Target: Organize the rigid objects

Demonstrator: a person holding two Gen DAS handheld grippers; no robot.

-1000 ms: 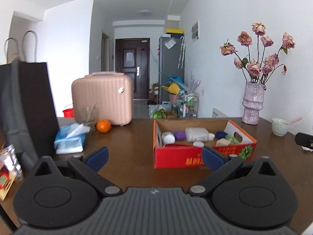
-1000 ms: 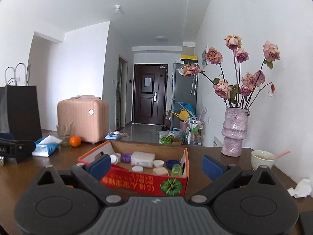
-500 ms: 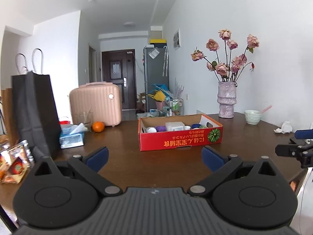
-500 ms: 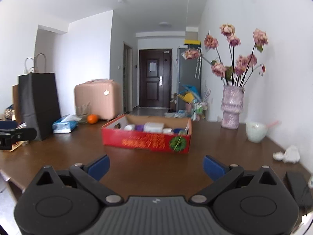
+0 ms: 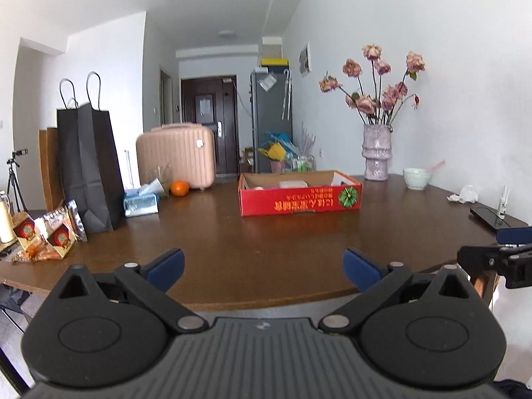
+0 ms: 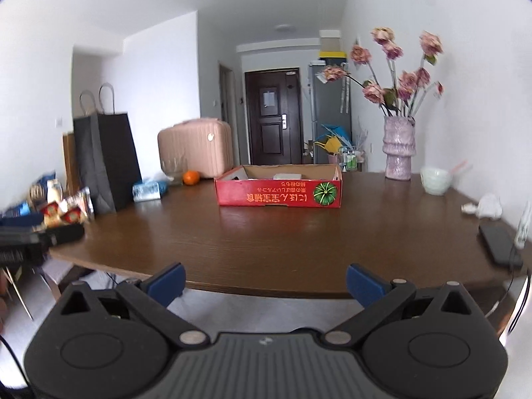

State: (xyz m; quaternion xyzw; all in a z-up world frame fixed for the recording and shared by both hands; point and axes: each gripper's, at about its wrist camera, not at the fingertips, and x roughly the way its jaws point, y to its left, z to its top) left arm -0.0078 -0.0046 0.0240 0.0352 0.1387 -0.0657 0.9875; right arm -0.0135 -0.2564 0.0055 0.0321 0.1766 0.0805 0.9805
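Observation:
A red cardboard box [image 5: 299,199] [image 6: 277,194] stands mid-table with small containers inside; only a white lid and a few tops show over its wall. My left gripper [image 5: 262,267] hangs open and empty over the near table edge, far short of the box. My right gripper [image 6: 266,281] is also open and empty, just off the front edge of the brown table [image 6: 282,239]. The right gripper's dark body [image 5: 495,259] shows at the right of the left wrist view.
On the left stand a black paper bag [image 5: 88,166], snack packets [image 5: 43,232], a tissue pack [image 5: 141,201], an orange [image 5: 180,188] and a pink case [image 5: 176,156]. On the right are a flower vase [image 5: 376,154], a bowl [image 5: 417,178], crumpled tissue [image 5: 464,194] and a black device [image 5: 495,217].
Both grippers have drawn back from the box toward the near table edge, so the box looks smaller and its contents are mostly hidden. Both stay open and empty.

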